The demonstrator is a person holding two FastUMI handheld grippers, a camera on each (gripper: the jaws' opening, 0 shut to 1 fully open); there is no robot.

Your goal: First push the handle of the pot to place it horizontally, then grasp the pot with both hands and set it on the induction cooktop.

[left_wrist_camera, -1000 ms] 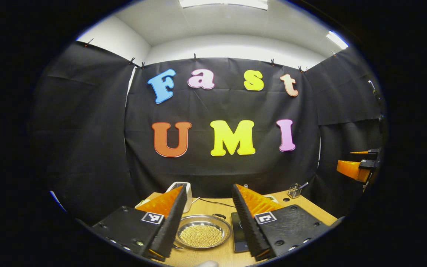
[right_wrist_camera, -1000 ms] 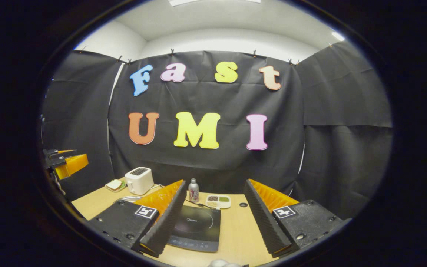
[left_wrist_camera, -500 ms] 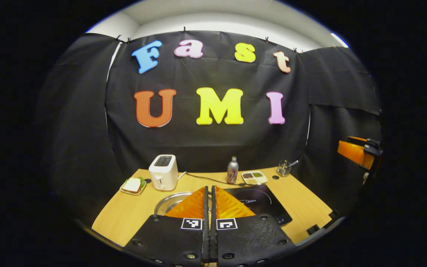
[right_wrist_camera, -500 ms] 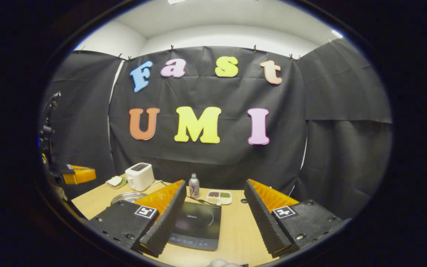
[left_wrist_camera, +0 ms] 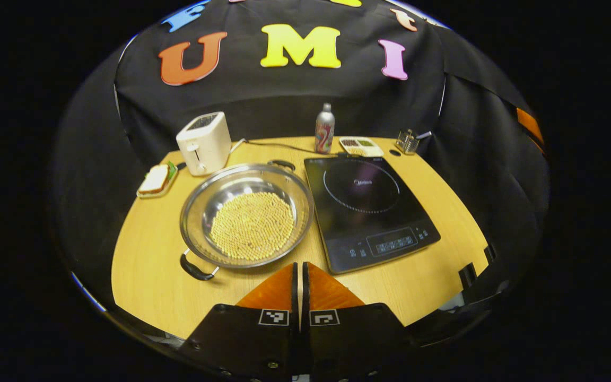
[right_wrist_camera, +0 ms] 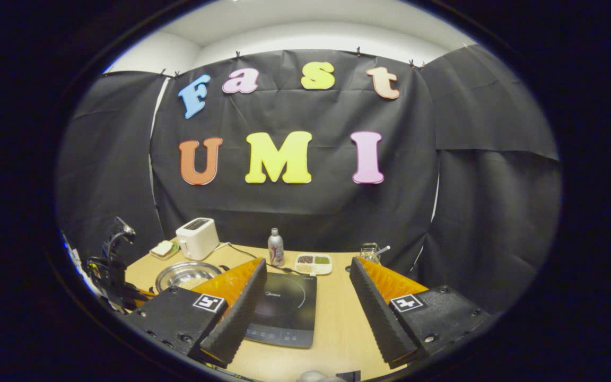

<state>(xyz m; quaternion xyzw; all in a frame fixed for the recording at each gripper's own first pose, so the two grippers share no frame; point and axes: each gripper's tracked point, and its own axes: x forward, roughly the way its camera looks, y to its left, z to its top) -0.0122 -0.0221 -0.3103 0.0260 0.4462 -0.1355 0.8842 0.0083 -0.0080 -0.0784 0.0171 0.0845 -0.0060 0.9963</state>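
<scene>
From my left gripper view, working left to right across the table, I see a sandwich on a small plate at the far left edge, then a white toaster just behind the pot. The pot is a wide, shallow steel pan sitting flat on the wood, filled with small yellow beads, and its two dark handles lie on a diagonal: one handle at the near left, the other at the far right rim. Just beside the pot on its right is the black induction cooktop, its control strip facing me; pot and cooktop look nearly touching, but I cannot tell if they do. Behind the cooktop stand a slim can, a divided snack tray and a small glass holder. My left gripper hangs over the near table edge in front of the pot, its fingers pressed together on nothing. From my right gripper view, the left gripper's body shows low at the left edge, then the pot beyond it, the cooktop in the middle, and my right gripper held above the table with its fingers spread wide, empty.
</scene>
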